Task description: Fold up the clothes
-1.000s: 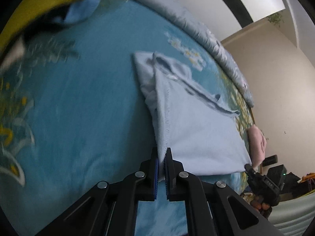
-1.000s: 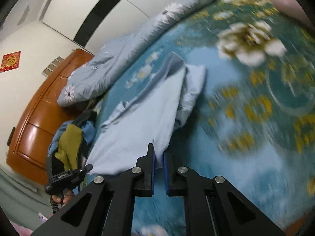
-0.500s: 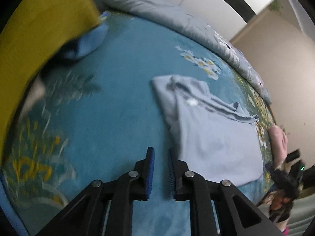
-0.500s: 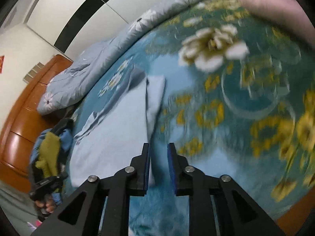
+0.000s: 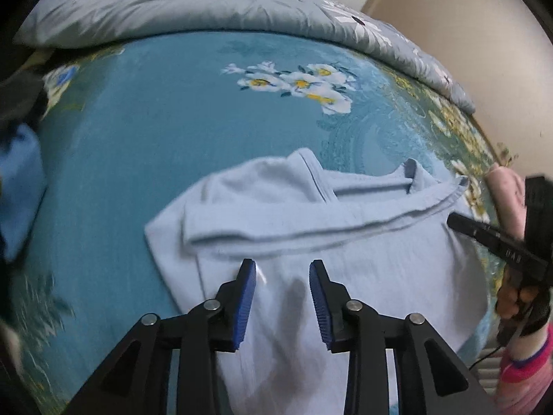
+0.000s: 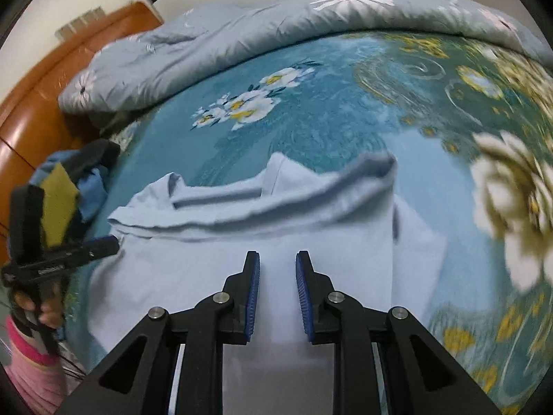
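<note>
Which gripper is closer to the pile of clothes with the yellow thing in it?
Left. The left gripper hovers over the light blue shirt at the side next to the clothes pile; the right gripper is over the shirt's far side.

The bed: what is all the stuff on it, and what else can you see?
T-shirt: one, light blue, partly folded, middle of the bedspread.
Bedspread: one, teal with white and yellow flowers, covers the bed.
Quilt: one, grey-blue with daisies, bunched along the far edge.
Clothes pile: one heap, blue, yellow and dark, left edge.
Pink cloth: one, right edge.
Headboard: one, orange-brown wood, left.
Left tongs: black, blue pads, open over the shirt.
Right tongs: same, open.
</note>
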`<state>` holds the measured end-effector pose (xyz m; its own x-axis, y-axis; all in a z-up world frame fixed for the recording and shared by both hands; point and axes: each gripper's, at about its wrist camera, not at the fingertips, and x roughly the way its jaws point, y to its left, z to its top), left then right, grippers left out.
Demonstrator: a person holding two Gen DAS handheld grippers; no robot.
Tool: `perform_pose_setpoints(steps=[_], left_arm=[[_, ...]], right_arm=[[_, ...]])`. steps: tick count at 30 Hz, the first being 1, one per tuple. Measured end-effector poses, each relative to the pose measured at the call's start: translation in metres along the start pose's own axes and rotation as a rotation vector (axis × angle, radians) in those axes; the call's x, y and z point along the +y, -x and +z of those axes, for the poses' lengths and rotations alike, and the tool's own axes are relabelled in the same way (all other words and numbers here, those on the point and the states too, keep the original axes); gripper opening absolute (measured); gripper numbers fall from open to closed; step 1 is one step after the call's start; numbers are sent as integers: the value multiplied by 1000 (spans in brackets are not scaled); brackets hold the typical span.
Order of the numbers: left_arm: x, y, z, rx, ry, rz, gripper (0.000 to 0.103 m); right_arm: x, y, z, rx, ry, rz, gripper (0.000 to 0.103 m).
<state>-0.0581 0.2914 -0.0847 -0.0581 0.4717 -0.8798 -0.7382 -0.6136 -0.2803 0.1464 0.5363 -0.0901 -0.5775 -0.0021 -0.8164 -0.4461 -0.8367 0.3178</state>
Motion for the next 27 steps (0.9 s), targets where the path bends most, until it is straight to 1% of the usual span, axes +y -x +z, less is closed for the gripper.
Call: perform_pose_setpoints(steps=[2,4,6,8,10,11,14,16,17,19,20,21,23,25,27], left_arm=[[3,-4,7,-7,0,33,36],[6,-9,16,-22,-5,40,36],[14,-14,27,-35,15,40,36],[22,-18,37,-48,51,15,36],[33,-18,46,-64,111,-11,36],[38,-18,49,-72,141,-22,36],[51,1,49,-149,202,-25,36],[57,18,43,-184,226,5,38],[60,26,40,-201,237,20,40],[48,34,27,-183,173,-27,44],[42,38,21,-174,141,-50,49],[25,33,13,-125,74,-97,52],[-1,21,5,-64,-12,-138,52],[-29,-1,4,7,-92,-159,52],[-51,-29,9,78,-112,-182,52]], right_arm=[[-2,-5,12,-2,22,-36,22],[-8,-7,25,-17,26,-65,22],[-15,-9,37,-30,15,-89,22],[-25,-13,46,-30,-11,-112,22],[-34,-17,52,-22,-39,-132,22],[-38,-17,51,-20,-54,-126,22],[-44,-3,42,-44,-76,-102,22],[-49,15,30,-73,-90,-92,23],[-55,24,20,-85,-106,-75,31],[-66,40,-2,-98,-145,-34,42],[-73,45,-15,-96,-174,-4,42],[-79,50,-28,-92,-204,27,42],[-88,53,-50,-76,-276,91,42],[-91,55,-67,-68,-324,128,42],[-90,58,-77,-72,-344,138,42]])
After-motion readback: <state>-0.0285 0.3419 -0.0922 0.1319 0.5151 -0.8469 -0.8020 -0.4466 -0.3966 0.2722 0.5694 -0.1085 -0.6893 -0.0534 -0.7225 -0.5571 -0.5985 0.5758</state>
